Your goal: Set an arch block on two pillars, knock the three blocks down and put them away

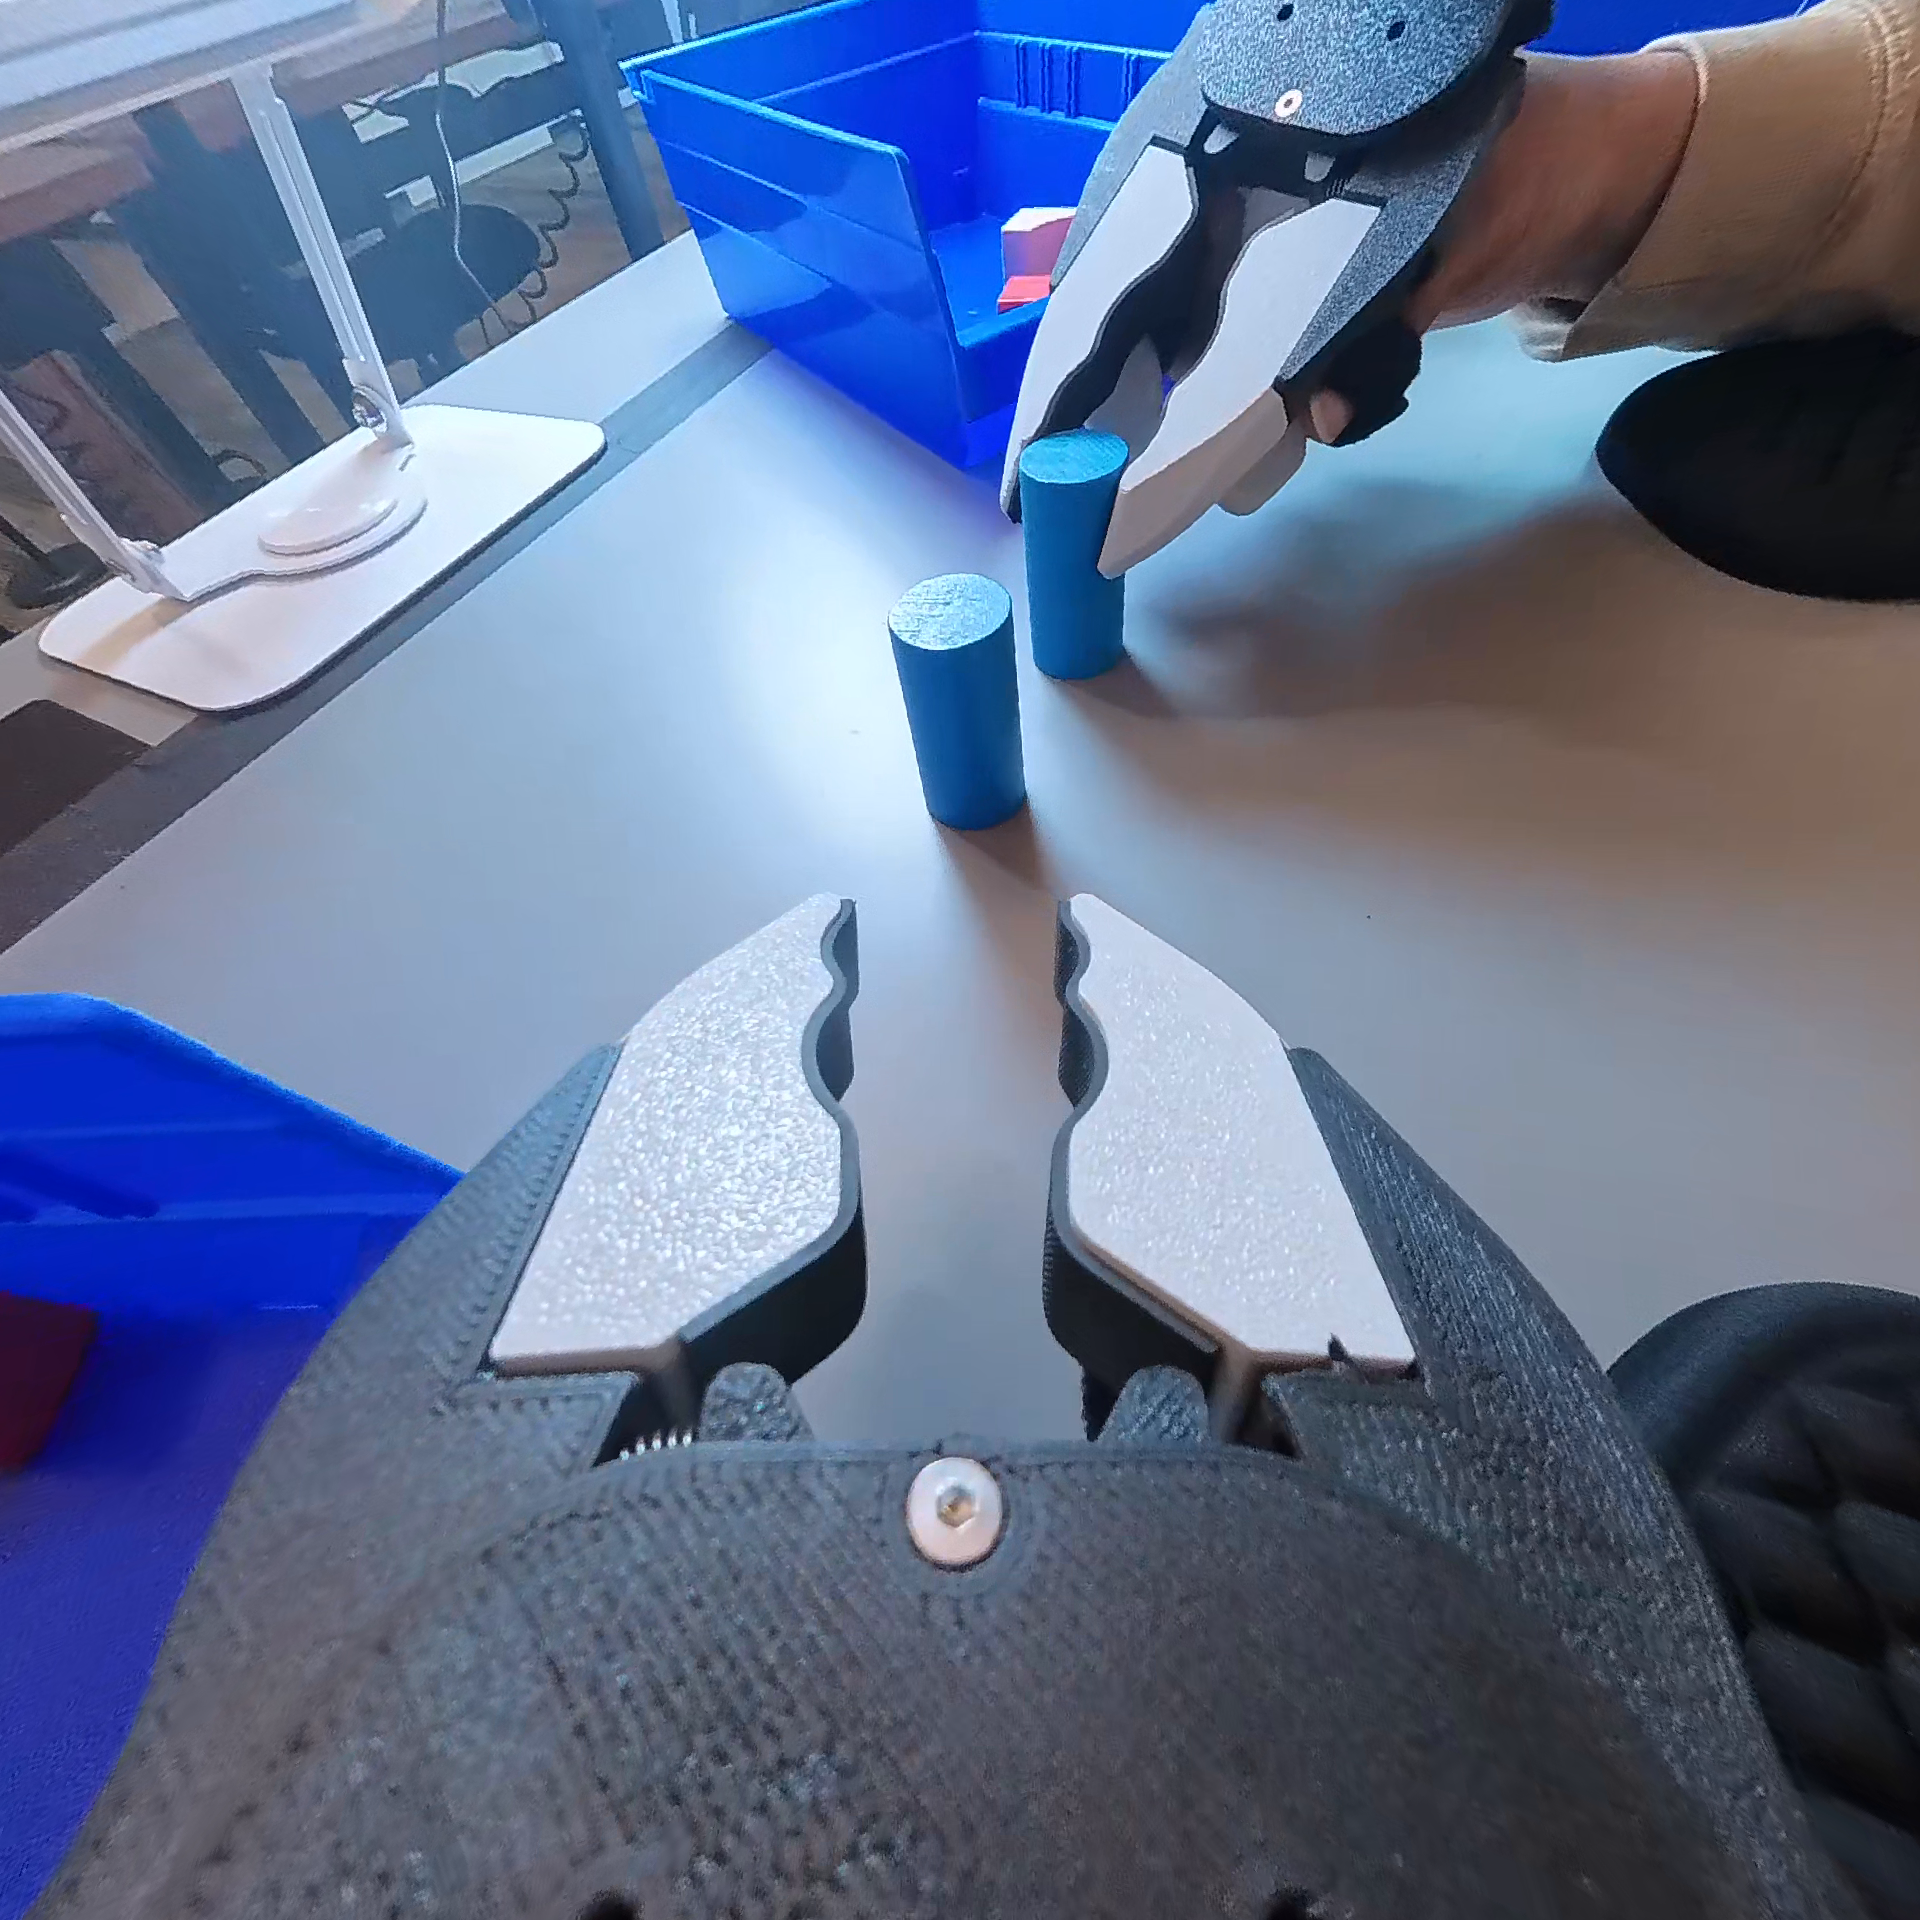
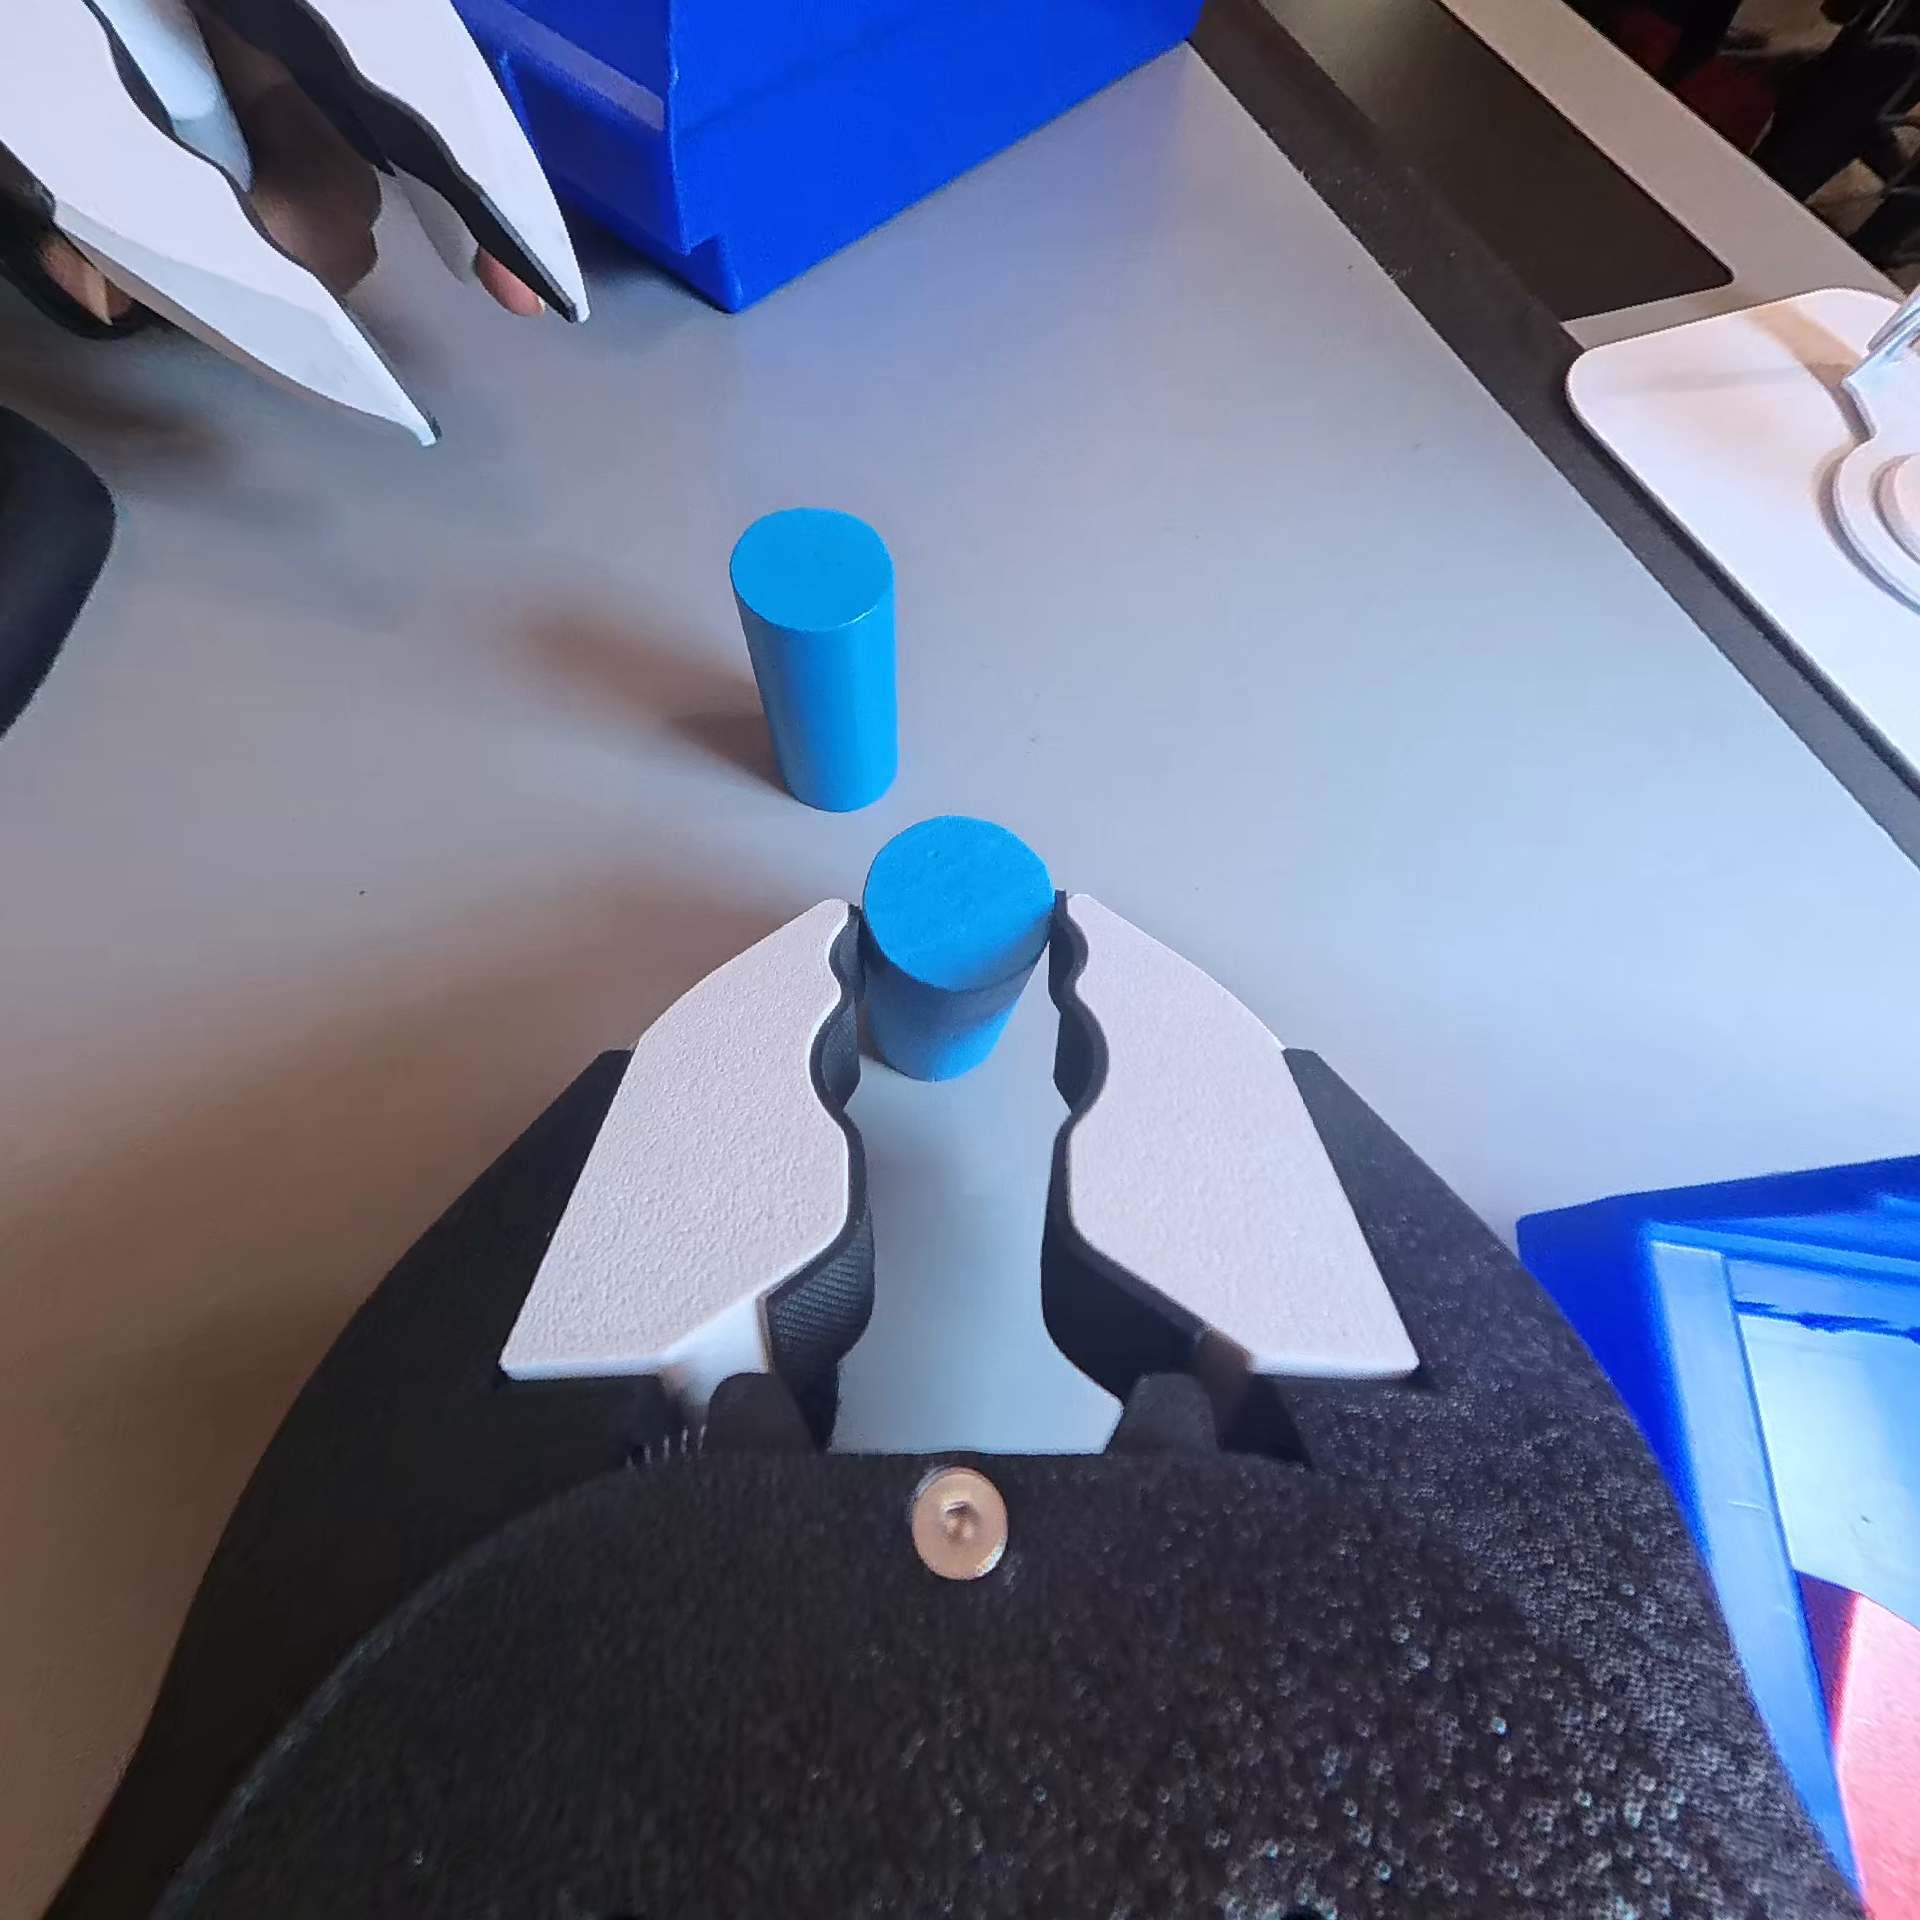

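Observation:
Two blue cylinder pillars stand upright close together on the grey table (image 1: 520, 935). My right gripper (image 2: 956, 909) is shut on the top of one pillar (image 2: 951, 935), which rests on the table. In the left wrist view this gripper (image 1: 1060, 535) comes down from the upper right onto the far pillar (image 1: 1075, 603). The other pillar (image 1: 961, 717) (image 2: 821, 665) stands free. My left gripper (image 1: 961, 914) is open and empty, a short way back from the free pillar; it shows in the right wrist view (image 2: 499, 374) at the upper left. No arch block is recognisable.
A blue bin (image 1: 831, 208) (image 2: 1714, 1455) beside the right gripper holds red blocks (image 1: 1034, 234). A second blue bin (image 1: 156, 1195) (image 2: 831, 135) by the left gripper holds a dark red block (image 1: 42, 1371). A white lamp base (image 1: 312, 551) (image 2: 1714, 436) sits across the table seam. The gap from one gripper's tips to the other's is roughly 15 cm.

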`<state>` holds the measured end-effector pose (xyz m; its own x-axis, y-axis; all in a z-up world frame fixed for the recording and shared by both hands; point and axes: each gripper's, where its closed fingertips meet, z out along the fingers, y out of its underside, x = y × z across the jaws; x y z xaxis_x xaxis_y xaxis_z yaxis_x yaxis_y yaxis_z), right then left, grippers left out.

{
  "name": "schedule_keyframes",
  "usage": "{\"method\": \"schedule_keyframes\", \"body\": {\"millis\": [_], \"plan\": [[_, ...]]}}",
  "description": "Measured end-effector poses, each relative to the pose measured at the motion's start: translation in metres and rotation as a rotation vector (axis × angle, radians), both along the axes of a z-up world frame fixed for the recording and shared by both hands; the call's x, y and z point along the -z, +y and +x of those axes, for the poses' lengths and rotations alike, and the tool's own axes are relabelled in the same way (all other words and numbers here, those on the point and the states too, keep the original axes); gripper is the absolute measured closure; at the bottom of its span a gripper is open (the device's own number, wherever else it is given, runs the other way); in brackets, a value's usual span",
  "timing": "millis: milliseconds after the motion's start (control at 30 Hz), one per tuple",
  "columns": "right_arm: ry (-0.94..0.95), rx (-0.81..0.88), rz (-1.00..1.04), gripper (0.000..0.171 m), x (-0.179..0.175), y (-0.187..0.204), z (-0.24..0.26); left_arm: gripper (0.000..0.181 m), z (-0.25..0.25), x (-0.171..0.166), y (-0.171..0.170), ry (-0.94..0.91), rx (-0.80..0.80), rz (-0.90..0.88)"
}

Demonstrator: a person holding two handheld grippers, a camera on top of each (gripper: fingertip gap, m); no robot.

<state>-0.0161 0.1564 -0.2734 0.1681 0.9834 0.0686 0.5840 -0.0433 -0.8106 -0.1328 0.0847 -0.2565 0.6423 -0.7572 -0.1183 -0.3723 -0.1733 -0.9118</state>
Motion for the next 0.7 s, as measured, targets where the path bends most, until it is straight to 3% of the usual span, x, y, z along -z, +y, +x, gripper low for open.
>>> {"method": "schedule_keyframes", "body": {"millis": [700], "plan": [[0.023,-0.017,-0.018,0.137,0.0044,-0.0035,-0.0082,0.145,0.0028,0.0062,-0.0023,0.016,0.016,-0.017]]}}
